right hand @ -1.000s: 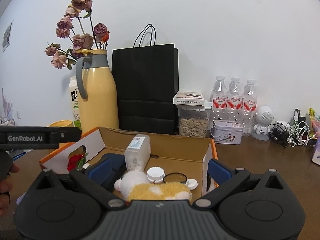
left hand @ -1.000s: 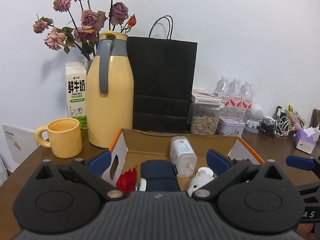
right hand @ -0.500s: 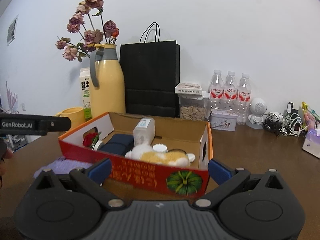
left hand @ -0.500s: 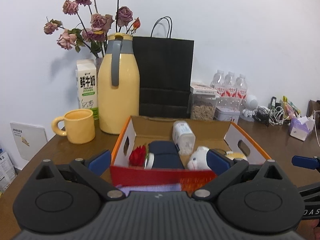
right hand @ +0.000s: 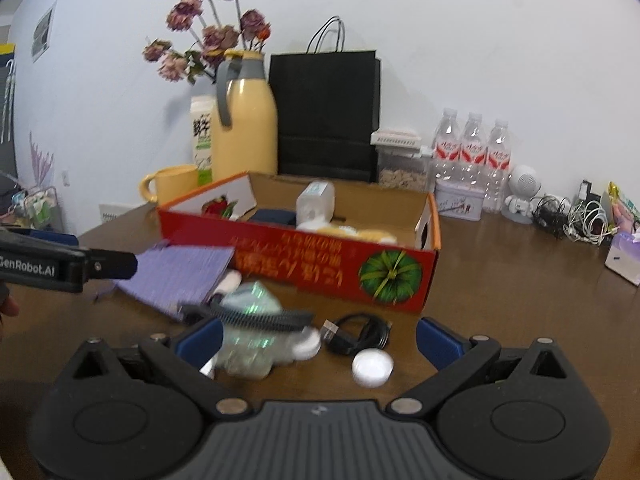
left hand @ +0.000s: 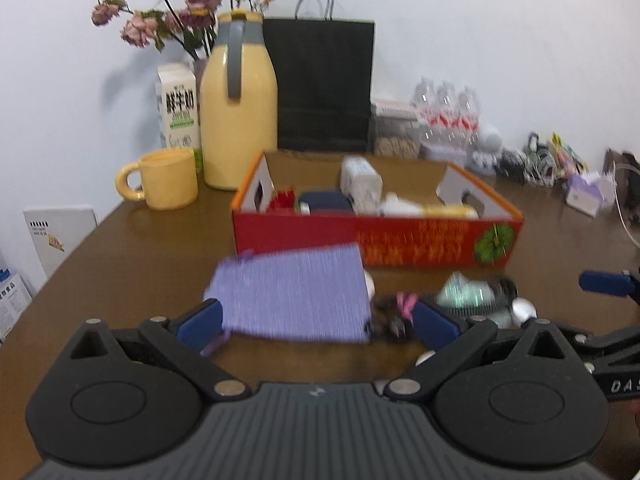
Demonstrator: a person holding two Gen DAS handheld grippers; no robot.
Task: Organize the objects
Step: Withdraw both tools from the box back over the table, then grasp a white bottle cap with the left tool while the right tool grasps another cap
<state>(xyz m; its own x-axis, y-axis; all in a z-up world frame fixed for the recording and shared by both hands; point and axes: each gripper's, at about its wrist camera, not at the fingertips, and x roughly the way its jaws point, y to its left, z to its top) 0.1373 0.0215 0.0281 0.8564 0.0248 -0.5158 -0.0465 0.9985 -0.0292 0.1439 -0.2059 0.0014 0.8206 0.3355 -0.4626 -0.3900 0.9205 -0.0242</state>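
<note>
Left wrist view: both claws have pulled back from the red box (left hand: 376,236), jaws wide and empty. The left gripper (left hand: 316,326) now faces the purple cloth (left hand: 292,296) lying before the box on the brown table (left hand: 132,264); loose bits await the right gripper (right hand: 318,340).

left gripper (left hand: 318,322): pulls back from over the red box (left hand: 376,240), now low above the purple cloth (left hand: 292,296) | right gripper (right hand: 318,340): backs out too, box now beyond it | newly in view: black cable (right hand: 360,334), white cap (right hand: 372,368), shiny wrapped item (right hand: 250,320) | jaws wide throughout
</note>
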